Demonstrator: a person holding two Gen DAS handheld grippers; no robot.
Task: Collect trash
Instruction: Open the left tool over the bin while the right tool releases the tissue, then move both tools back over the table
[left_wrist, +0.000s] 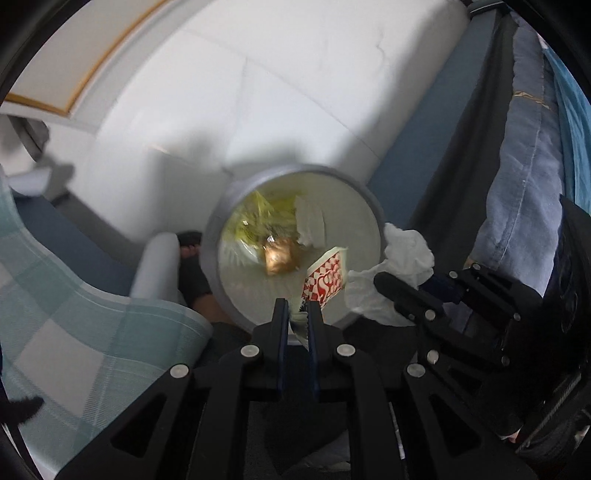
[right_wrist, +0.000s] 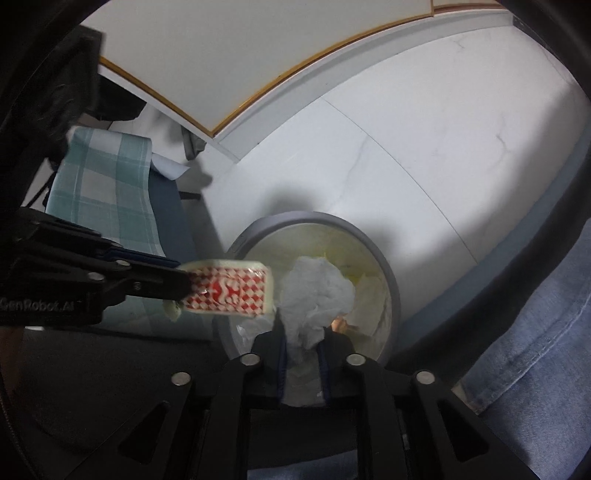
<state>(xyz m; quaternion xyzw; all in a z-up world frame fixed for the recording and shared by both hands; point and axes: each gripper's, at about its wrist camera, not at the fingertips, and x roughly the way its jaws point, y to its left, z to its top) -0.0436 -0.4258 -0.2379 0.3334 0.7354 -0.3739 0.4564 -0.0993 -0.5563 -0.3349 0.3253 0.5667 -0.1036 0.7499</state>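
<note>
A round grey trash bin (left_wrist: 236, 192) stands on the white floor, lined pale, with yellowish wrapping, tissue and a brown scrap at its bottom. My left gripper (left_wrist: 297, 306) points down over the bin's near rim, shut on a red-and-white checkered packet (left_wrist: 327, 278). In the right wrist view that left gripper (right_wrist: 183, 273) reaches in from the left with the packet (right_wrist: 229, 291) at the bin's (right_wrist: 391, 280) left rim. My right gripper (right_wrist: 303, 332) hangs over the bin with a crumpled white tissue (right_wrist: 314, 291) pinched between its fingers. The right gripper (left_wrist: 404, 280) and its tissue (left_wrist: 406, 251) show at the bin's right rim.
A teal plaid seat (left_wrist: 74, 288) (right_wrist: 107, 192) stands left of the bin. A person's foot in a dark sandal (left_wrist: 192, 258) rests against the bin's left side. Blue denim legs (right_wrist: 535, 332) and blue fabric (left_wrist: 524, 184) fill the right. White tiled floor (right_wrist: 406, 147) lies beyond.
</note>
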